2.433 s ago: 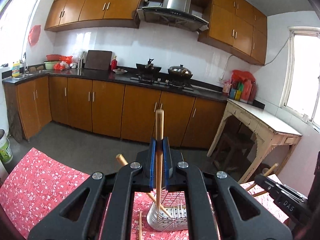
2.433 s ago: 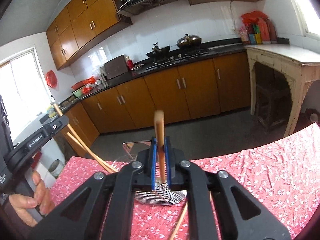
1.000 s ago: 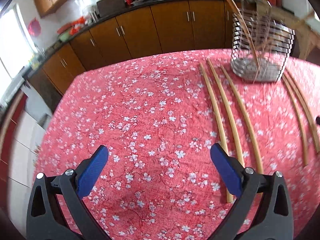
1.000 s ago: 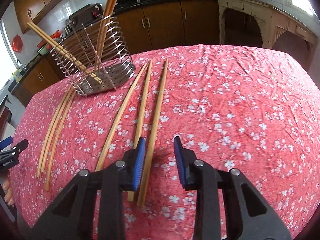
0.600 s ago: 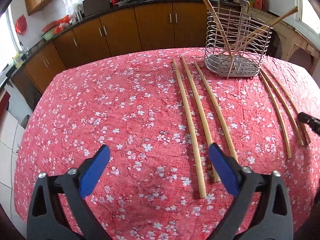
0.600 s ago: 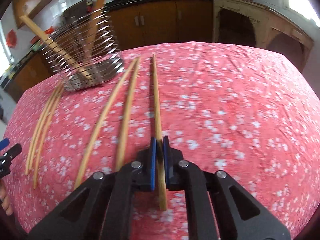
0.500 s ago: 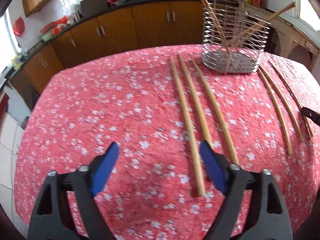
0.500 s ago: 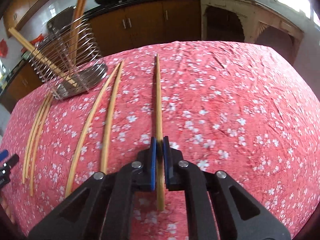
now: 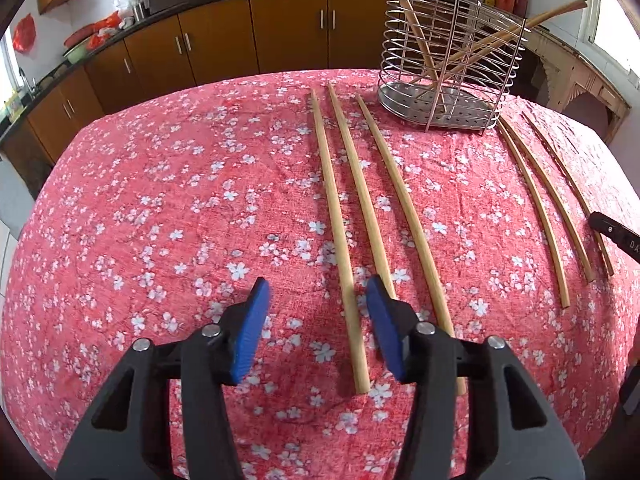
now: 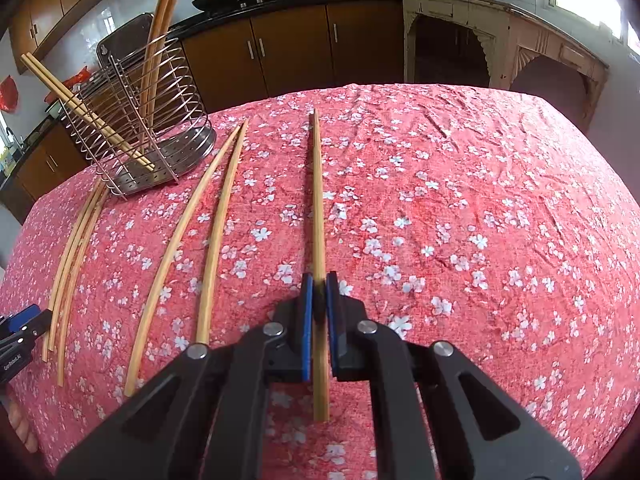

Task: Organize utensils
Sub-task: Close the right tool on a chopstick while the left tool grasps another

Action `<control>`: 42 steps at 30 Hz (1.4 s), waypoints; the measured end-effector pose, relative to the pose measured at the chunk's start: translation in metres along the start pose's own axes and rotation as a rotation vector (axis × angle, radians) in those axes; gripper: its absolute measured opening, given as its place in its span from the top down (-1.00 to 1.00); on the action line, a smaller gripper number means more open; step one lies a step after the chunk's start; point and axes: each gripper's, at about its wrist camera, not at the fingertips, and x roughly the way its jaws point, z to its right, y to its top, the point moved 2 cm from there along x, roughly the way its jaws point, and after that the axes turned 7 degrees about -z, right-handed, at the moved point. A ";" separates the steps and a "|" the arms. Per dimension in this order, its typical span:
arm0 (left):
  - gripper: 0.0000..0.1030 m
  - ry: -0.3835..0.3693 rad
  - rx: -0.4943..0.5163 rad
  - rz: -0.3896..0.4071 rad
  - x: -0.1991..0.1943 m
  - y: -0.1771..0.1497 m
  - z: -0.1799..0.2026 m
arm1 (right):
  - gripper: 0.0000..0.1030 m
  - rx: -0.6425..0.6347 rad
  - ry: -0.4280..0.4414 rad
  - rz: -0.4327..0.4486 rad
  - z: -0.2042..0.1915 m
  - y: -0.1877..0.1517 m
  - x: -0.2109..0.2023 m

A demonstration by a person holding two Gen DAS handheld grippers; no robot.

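A wire utensil holder stands at the far side of the red floral tablecloth with several chopsticks in it; it also shows in the right wrist view. My left gripper is open, its jaws either side of the leftmost chopstick of three lying side by side. My right gripper is shut on a chopstick near its close end, low over the cloth. Two more chopsticks lie just left of it.
Three thin chopsticks lie right of the holder in the left wrist view. The other gripper's tip shows at the right edge. Brown kitchen cabinets and a pale wooden table stand beyond the table edge.
My left gripper has moved forward over the leftmost chopstick and its jaws have narrowed. My right gripper stays shut on its chopstick, which now lies apart from the other two.
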 end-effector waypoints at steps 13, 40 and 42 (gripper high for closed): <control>0.41 0.030 -0.045 -0.002 0.006 0.013 -0.013 | 0.84 -0.010 0.044 -0.014 0.001 -0.013 -0.009; 0.44 0.036 -0.025 0.022 -0.011 -0.011 -0.001 | 0.83 0.007 0.070 -0.012 0.007 -0.050 -0.032; 0.66 0.034 -0.026 0.022 -0.012 -0.011 0.000 | 0.84 0.011 0.077 -0.010 0.009 -0.051 -0.033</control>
